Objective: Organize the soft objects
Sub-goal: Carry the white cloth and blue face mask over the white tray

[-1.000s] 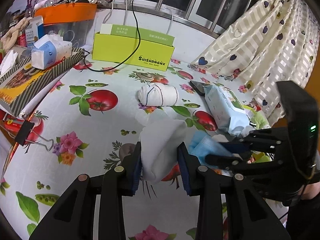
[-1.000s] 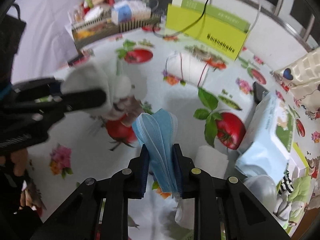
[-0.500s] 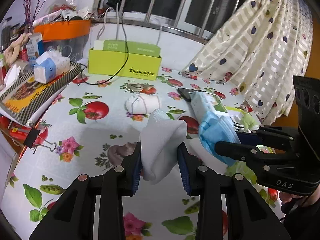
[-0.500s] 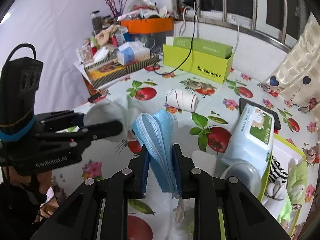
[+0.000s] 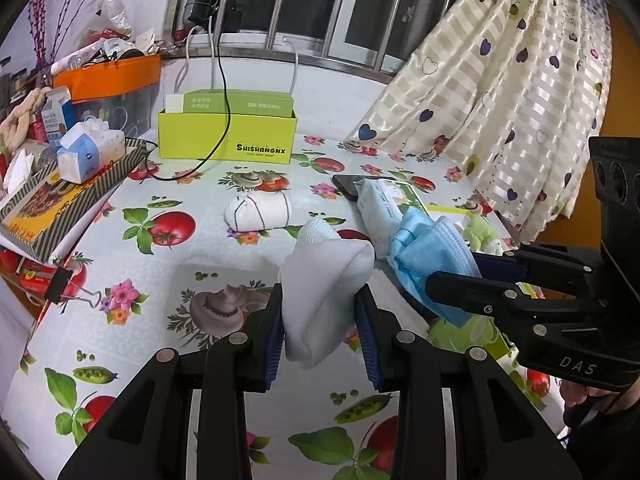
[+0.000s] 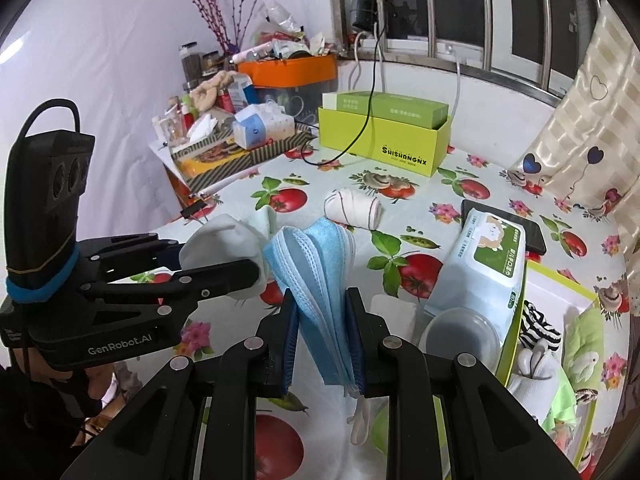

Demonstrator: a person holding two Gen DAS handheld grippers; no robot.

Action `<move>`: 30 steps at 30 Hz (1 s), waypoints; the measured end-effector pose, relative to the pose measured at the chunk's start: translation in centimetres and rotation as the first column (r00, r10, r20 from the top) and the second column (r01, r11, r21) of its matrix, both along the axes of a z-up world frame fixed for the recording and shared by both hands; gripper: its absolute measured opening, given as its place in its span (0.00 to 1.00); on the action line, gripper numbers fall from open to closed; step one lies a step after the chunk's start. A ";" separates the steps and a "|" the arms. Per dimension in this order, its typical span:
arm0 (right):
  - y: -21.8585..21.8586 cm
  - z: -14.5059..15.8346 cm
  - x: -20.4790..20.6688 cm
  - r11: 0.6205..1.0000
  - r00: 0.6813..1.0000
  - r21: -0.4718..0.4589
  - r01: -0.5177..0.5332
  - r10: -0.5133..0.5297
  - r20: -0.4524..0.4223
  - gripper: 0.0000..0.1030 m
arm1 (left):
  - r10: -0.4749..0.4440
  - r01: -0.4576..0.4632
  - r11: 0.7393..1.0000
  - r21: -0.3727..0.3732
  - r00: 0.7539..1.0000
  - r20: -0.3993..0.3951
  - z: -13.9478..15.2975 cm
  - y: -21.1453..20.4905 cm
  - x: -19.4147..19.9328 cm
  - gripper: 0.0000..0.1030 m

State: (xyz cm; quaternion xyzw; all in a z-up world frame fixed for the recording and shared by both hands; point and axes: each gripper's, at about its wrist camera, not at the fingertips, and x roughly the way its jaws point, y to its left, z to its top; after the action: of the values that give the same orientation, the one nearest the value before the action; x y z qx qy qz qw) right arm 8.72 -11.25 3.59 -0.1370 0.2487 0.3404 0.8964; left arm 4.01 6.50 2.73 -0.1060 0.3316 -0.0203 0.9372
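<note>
Table covered in a glossy white oilcloth printed with tomatoes, mushrooms and peas (image 5: 120,280), pushed up against a white wall (image 6: 100,80) on the left and a low white sill wall (image 5: 340,96) along the far edge. Above the sill: a window with vertical metal bars (image 5: 332,4), dark outside, light in the room even and artificial-looking. A cream striped satin curtain with heart prints (image 5: 520,100) hangs down to the table's far right corner.
</note>
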 end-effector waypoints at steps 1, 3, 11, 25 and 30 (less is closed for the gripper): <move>-0.1 0.0 -0.1 1.000 1.000 0.002 0.000 0.000 0.001 0.21 | -0.001 0.001 1.000 0.001 1.000 0.000 0.0 -0.1 0.0 0.34; -0.4 0.1 -0.1 1.000 1.000 0.007 0.001 -0.001 0.003 0.21 | -0.002 0.002 1.000 0.004 1.000 0.000 0.2 -0.3 0.1 0.34; -1.4 0.2 -0.3 1.000 1.000 0.027 0.011 -0.012 0.007 0.21 | -0.024 0.024 1.000 0.015 1.000 0.007 0.6 -1.4 0.4 0.34; -5.2 0.3 0.1 0.995 0.998 0.080 0.059 -0.060 0.007 0.21 | -0.088 0.088 0.995 0.048 0.996 0.005 1.4 -5.0 1.9 0.34; -6.9 0.4 0.3 0.991 0.996 0.101 0.082 -0.084 0.008 0.21 | -0.115 0.115 0.992 0.058 0.993 0.009 1.8 -6.4 2.6 0.34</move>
State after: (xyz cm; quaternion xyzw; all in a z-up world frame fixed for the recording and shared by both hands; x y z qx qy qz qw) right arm 9.04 -18.20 3.96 -0.0832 0.2313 0.3141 0.9170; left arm 6.60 0.14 4.51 -0.0598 0.3318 -0.0654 0.9392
